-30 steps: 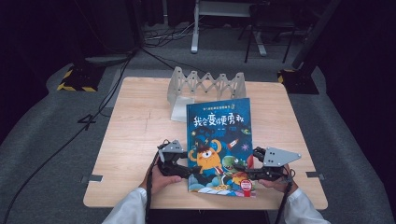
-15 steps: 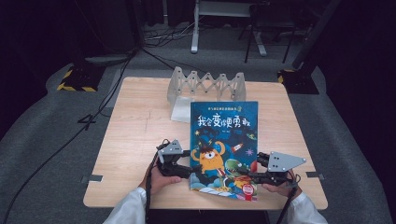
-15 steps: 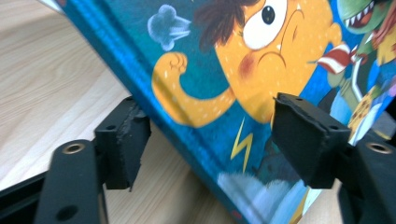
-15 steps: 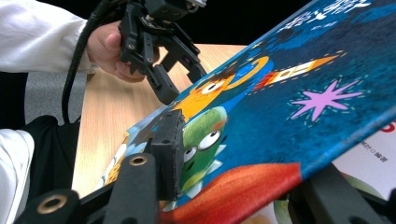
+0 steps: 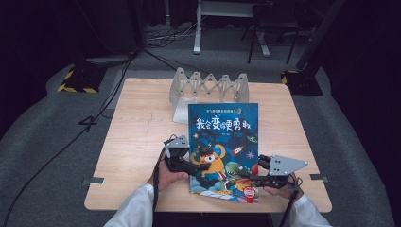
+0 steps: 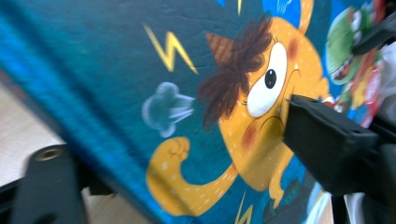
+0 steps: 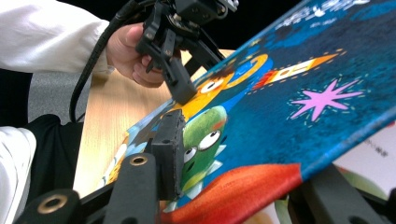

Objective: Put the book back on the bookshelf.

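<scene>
The book (image 5: 223, 146) lies lower centre on the surface (image 5: 137, 142). The right gripper (image 5: 250, 179) clamps its cover's lower corner (page showing beneath); lift slowly while the left gripper (image 5: 191, 169), jaws just widening astride the spine edge, stays loose.

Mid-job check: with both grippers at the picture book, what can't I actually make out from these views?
- Inside pages of the picture book: hidden by its cover.
- Left gripper: lower finger under the book in its own view; contact unclear.
- Folding rack: base partly behind the book, high view.
- White sheet: too small to read.
</scene>
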`<state>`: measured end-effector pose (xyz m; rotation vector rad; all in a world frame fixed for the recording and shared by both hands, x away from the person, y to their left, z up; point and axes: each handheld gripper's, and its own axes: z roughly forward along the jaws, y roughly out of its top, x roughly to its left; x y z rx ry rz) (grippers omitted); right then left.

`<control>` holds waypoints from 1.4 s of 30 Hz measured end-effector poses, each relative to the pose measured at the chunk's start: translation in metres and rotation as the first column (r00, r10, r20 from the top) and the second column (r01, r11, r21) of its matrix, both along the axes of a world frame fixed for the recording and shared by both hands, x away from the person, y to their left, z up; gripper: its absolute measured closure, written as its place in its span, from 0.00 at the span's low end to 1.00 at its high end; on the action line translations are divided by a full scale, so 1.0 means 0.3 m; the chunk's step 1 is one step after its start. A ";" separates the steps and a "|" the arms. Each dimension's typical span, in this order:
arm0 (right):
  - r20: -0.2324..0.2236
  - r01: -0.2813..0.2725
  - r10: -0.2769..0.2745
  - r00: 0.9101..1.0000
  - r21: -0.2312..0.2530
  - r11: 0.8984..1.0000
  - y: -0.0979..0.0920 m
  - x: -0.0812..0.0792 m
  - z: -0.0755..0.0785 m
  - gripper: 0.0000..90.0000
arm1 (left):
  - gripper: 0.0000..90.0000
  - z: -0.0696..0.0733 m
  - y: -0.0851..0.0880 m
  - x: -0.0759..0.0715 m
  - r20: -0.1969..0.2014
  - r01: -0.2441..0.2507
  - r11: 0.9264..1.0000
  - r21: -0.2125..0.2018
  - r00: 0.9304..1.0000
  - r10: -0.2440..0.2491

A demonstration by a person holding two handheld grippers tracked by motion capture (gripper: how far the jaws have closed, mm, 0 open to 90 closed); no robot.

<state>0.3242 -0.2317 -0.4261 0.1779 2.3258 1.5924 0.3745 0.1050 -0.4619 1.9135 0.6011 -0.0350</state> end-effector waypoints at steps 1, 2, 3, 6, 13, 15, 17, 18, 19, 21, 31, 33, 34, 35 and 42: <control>-0.001 0.008 -0.008 1.000 -0.002 1.000 -0.001 0.002 -0.002 0.66 | 0.27 0.006 0.008 -0.006 0.016 -0.010 1.000 -0.008 1.000 0.010; -0.003 0.018 -0.018 1.000 -0.004 1.000 -0.002 0.004 -0.004 0.66 | 0.31 0.012 0.015 -0.011 0.033 -0.019 1.000 -0.013 0.999 0.020; -0.005 0.027 -0.027 1.000 -0.005 1.000 -0.004 0.007 -0.007 0.66 | 0.36 0.023 0.024 -0.022 0.052 -0.036 0.999 -0.029 0.998 0.037; -0.031 0.054 -0.054 0.998 0.000 0.999 -0.019 0.028 -0.016 0.66 | 0.49 0.050 0.042 -0.052 0.120 -0.049 0.998 -0.033 0.991 0.052; -0.069 0.104 -0.104 0.992 -0.002 0.995 -0.029 0.053 -0.031 0.61 | 0.62 0.085 0.051 -0.110 0.229 -0.049 0.999 0.018 0.972 0.043; -0.078 0.125 -0.125 0.989 -0.008 0.992 -0.034 0.059 -0.038 0.60 | 0.65 0.090 0.049 -0.124 0.251 -0.042 0.999 0.025 0.967 0.034; -0.088 0.136 -0.137 0.987 -0.009 0.991 -0.038 0.063 -0.045 0.59 | 0.67 0.092 0.045 -0.135 0.268 -0.039 0.999 0.026 0.963 0.030; -0.091 0.145 -0.145 0.985 -0.013 0.989 -0.039 0.063 -0.047 0.58 | 0.68 0.094 0.044 -0.140 0.276 -0.038 0.999 0.027 0.961 0.029; -0.090 0.159 -0.160 0.983 -0.018 0.987 -0.040 0.065 -0.050 0.57 | 0.70 0.095 0.043 -0.144 0.281 -0.035 0.999 0.030 0.959 0.025; -0.081 0.186 -0.187 0.979 -0.025 0.982 -0.042 0.066 -0.054 0.57 | 0.72 0.097 0.042 -0.152 0.292 -0.028 0.999 0.029 0.956 0.019; -0.067 0.201 -0.203 0.977 -0.038 0.979 -0.068 0.053 -0.068 0.59 | 0.82 0.103 0.024 -0.192 0.320 0.021 0.999 0.028 0.947 -0.029; -0.061 0.209 -0.212 0.975 -0.040 0.977 -0.076 0.046 -0.069 0.59 | 0.82 0.102 0.022 -0.194 0.318 0.027 0.999 0.026 0.948 -0.034; -0.060 0.211 -0.213 0.975 -0.041 0.977 -0.081 0.044 -0.069 0.59 | 0.83 0.101 0.021 -0.194 0.316 0.029 0.999 0.023 0.948 -0.035; -0.062 0.219 -0.221 0.973 -0.040 0.975 -0.087 0.040 -0.070 0.58 | 0.83 0.100 0.019 -0.196 0.315 0.031 0.999 0.022 0.948 -0.036; -0.077 0.262 -0.263 0.962 -0.022 0.965 -0.149 0.029 -0.068 0.58 | 0.89 0.098 0.011 -0.207 0.316 0.046 0.999 0.016 0.948 -0.049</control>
